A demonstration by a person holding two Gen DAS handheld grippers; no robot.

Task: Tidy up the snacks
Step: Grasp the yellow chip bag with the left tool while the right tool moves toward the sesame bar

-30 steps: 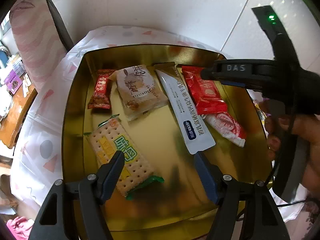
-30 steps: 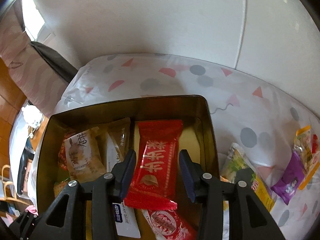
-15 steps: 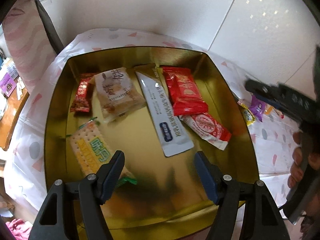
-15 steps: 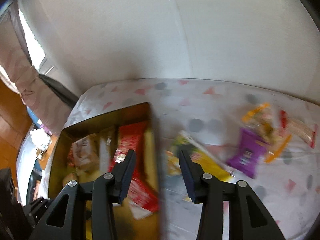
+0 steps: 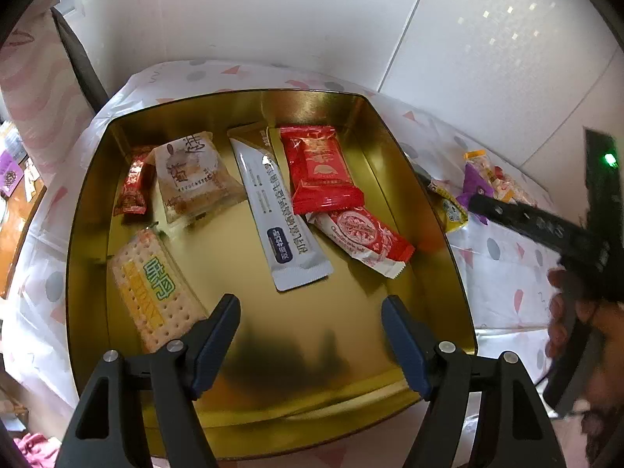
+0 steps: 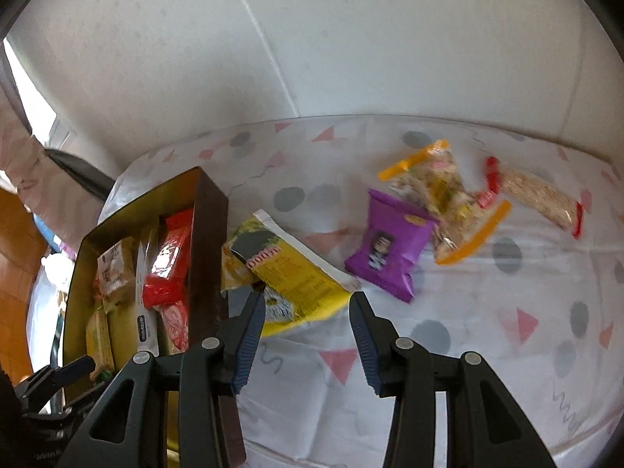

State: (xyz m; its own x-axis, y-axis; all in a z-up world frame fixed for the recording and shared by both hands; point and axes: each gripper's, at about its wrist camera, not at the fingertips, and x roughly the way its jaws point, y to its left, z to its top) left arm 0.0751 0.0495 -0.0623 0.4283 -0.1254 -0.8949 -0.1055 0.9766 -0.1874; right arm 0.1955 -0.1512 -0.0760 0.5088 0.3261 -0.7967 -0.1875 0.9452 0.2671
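My right tongs [image 6: 308, 304], spread and empty, sit just short of the yellow packet [image 6: 290, 269] lying against the gold tin [image 6: 206, 234] wall, its long axis seemingly slanting away rightward, while my left tongs [image 5: 310, 308] hang empty over the tin

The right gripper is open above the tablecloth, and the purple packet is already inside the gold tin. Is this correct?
Not quite. The right gripper is open, but the purple packet lies on the tablecloth, outside the gold tin, as the right wrist view shows.
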